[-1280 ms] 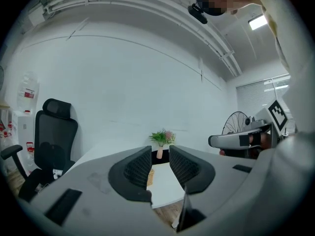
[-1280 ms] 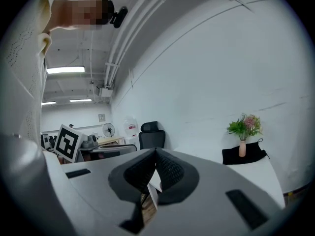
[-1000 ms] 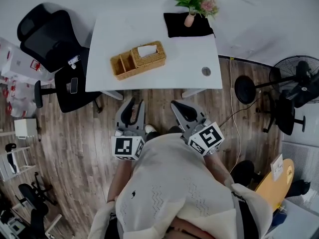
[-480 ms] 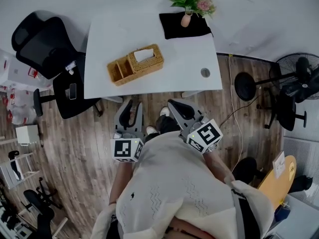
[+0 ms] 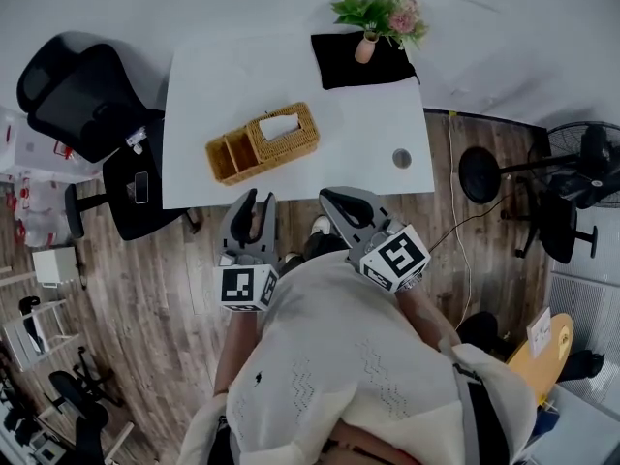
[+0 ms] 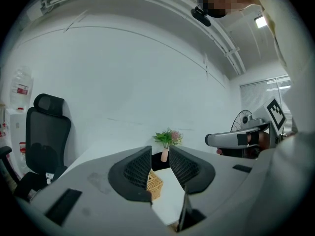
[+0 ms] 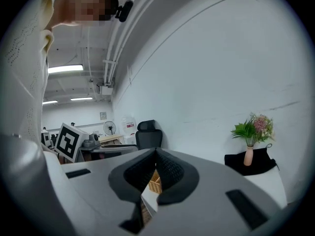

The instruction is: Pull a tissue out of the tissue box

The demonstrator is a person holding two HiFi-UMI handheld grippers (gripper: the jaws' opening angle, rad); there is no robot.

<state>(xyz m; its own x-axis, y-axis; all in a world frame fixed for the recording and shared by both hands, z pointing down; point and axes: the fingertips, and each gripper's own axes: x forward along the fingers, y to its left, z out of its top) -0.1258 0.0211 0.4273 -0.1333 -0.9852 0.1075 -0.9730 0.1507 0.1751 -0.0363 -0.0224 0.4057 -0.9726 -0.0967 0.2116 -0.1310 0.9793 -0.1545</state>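
Note:
A woven wicker tissue box [image 5: 286, 134] with a white tissue [image 5: 279, 124] showing at its top stands on the white table [image 5: 223, 76], joined to an open wicker tray [image 5: 229, 156]. Both grippers hover at the table's near edge, short of the box. My left gripper [image 5: 254, 203] is open by a narrow gap with nothing in it; in the left gripper view the wicker box [image 6: 154, 185] shows between the jaws of the left gripper [image 6: 160, 154]. My right gripper [image 5: 336, 200] is shut and empty, and its own view shows the right gripper [image 7: 156, 152] with the tips touching over the wicker box [image 7: 153, 182].
A vase of flowers [image 5: 368, 39] stands on a black cloth [image 5: 360, 64] at the table's far right. A cable hole [image 5: 402, 158] sits near the right front corner. A black office chair [image 5: 92, 95] is left of the table, a floor fan [image 5: 572, 158] to the right.
The person has stepped toward the table. Both grippers have moved forward from over the floor to the table's front edge. Their jaws look unchanged.

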